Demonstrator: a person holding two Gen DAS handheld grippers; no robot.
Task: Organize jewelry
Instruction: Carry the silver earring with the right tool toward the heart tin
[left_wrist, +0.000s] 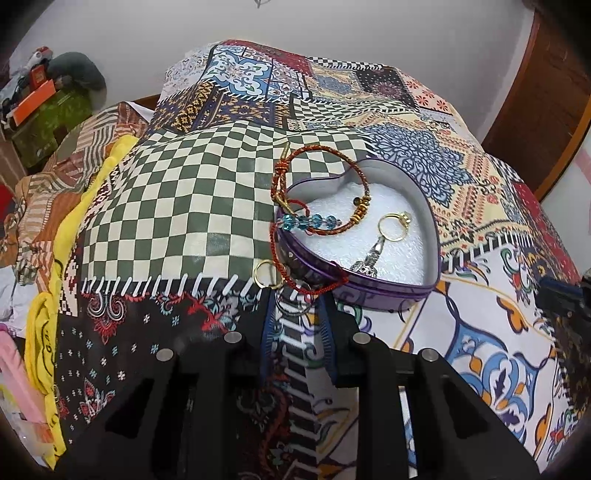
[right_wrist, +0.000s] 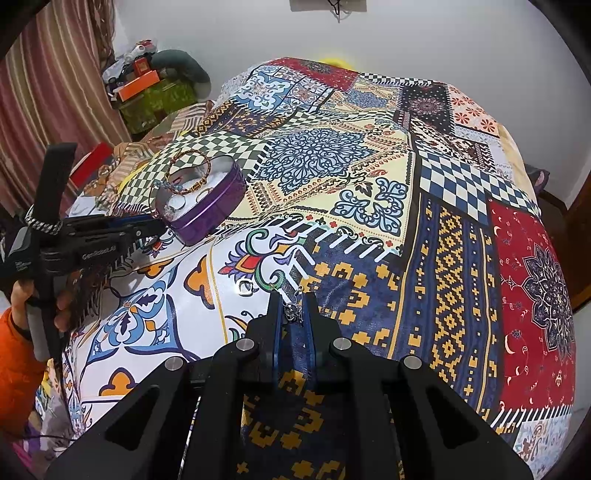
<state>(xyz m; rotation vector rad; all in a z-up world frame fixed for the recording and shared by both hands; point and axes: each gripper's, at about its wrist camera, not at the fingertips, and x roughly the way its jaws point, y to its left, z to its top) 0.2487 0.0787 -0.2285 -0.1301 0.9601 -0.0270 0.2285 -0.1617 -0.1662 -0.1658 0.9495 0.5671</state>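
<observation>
A purple heart-shaped tin with white lining sits on the patchwork bedspread; it also shows in the right wrist view. Inside lie a gold ring and a silver earring. A red beaded bracelet hangs over the tin's rim. A gold ring and a thin dark ring lie on the cloth by my left gripper, which is open just in front of the tin. My right gripper is shut on a silver earring. A small silver ring lies just left of it.
Yellow cloth and crumpled striped fabric lie at the bed's left edge. A cluttered green box stands by the wall and curtain. The person's hand in an orange sleeve holds the left gripper.
</observation>
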